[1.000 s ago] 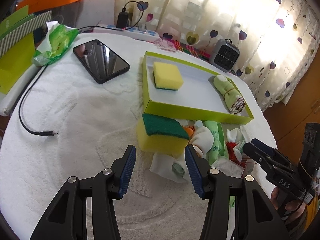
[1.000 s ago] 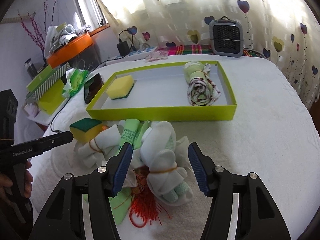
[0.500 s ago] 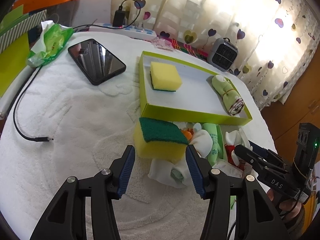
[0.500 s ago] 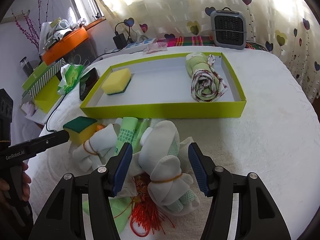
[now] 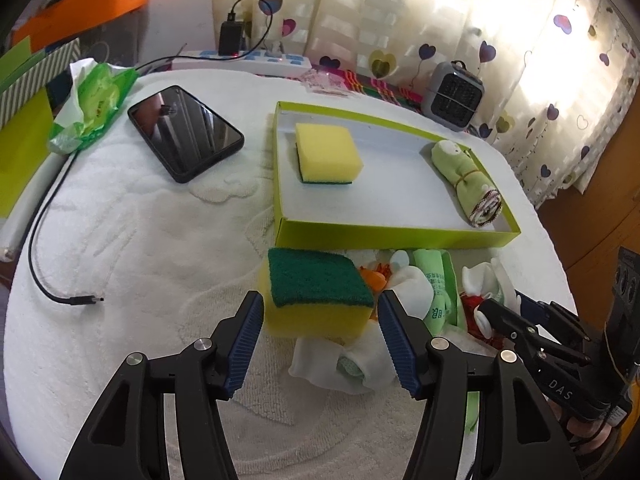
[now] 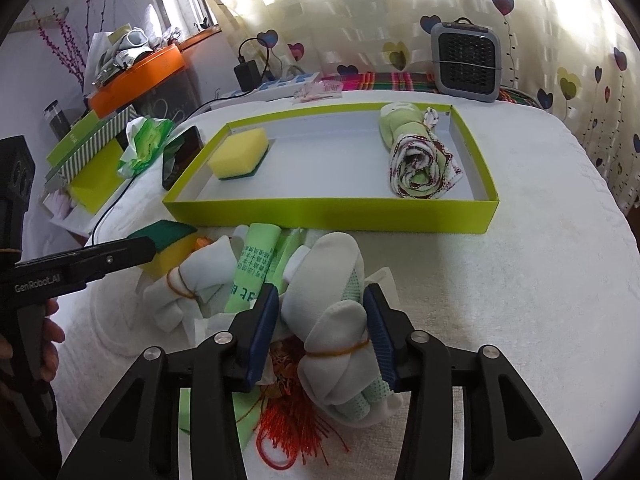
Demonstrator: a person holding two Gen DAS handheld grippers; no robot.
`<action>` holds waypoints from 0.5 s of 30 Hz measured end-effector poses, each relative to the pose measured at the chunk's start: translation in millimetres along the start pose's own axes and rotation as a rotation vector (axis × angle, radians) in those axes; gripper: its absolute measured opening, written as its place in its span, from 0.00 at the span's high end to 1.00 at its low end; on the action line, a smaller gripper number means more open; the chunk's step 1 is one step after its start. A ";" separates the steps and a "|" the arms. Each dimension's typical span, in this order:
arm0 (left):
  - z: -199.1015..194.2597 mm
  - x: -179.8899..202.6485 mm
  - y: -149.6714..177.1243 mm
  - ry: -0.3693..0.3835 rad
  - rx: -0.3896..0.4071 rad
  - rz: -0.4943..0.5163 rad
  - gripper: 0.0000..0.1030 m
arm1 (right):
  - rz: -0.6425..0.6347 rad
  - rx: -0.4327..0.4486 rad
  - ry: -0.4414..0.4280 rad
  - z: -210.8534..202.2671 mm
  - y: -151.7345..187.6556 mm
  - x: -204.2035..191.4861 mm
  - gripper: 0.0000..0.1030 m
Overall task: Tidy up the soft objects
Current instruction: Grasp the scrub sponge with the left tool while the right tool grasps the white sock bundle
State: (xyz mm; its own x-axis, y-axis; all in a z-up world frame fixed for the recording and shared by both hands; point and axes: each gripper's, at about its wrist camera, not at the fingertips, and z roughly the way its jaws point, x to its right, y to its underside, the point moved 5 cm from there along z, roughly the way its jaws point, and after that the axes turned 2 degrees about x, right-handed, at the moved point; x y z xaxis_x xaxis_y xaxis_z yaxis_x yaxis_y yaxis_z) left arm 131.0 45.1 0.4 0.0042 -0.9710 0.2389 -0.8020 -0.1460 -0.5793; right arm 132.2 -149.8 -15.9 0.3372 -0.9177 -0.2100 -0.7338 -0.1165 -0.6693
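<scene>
Two sponges in total: one yellow sponge (image 5: 327,152) sits scourer-side down inside the lime-green tray (image 5: 384,233), and a second sponge (image 5: 318,294), green side up, lies on the white towel-covered table (image 5: 132,248) just in front of the tray's near wall. One rolled green cloth (image 5: 466,178), tied with a band, lies at the tray's other end.

Left gripper (image 5: 320,334) has its jaws wide open, straddling that loose sponge without squeezing it; whether the pads touch it can't be told.

Right gripper (image 6: 322,334) has its jaws pressed in on both sides of a banded white sock bundle (image 6: 336,320), so it has hold of that. Beside it in the pile: one more banded white sock bundle (image 6: 192,286), one green printed roll (image 6: 250,268) and a red tassel (image 6: 296,428).

Off to the side there's one black phone (image 5: 186,132), one loose cable (image 5: 52,256) and one small grey heater (image 6: 466,60).
</scene>
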 end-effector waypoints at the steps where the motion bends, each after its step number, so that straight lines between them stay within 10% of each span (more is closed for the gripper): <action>1: 0.9 0.3 0.0 -0.001 -0.003 0.002 0.43 | 0.002 0.000 -0.001 0.2 0.0 0.1 0.59; 15: 4.4 -3.0 -1.5 0.007 0.004 -0.022 0.43 | 0.011 0.002 -0.010 0.2 0.4 -0.4 0.61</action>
State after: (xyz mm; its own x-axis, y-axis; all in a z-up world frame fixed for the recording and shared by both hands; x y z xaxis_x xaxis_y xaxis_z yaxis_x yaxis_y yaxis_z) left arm 134.8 47.4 -2.8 0.0178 -0.9663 0.2568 -0.7992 -0.1680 -0.5771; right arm 131.9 -149.4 -16.2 0.3349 -0.9150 -0.2250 -0.7368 -0.1054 -0.6679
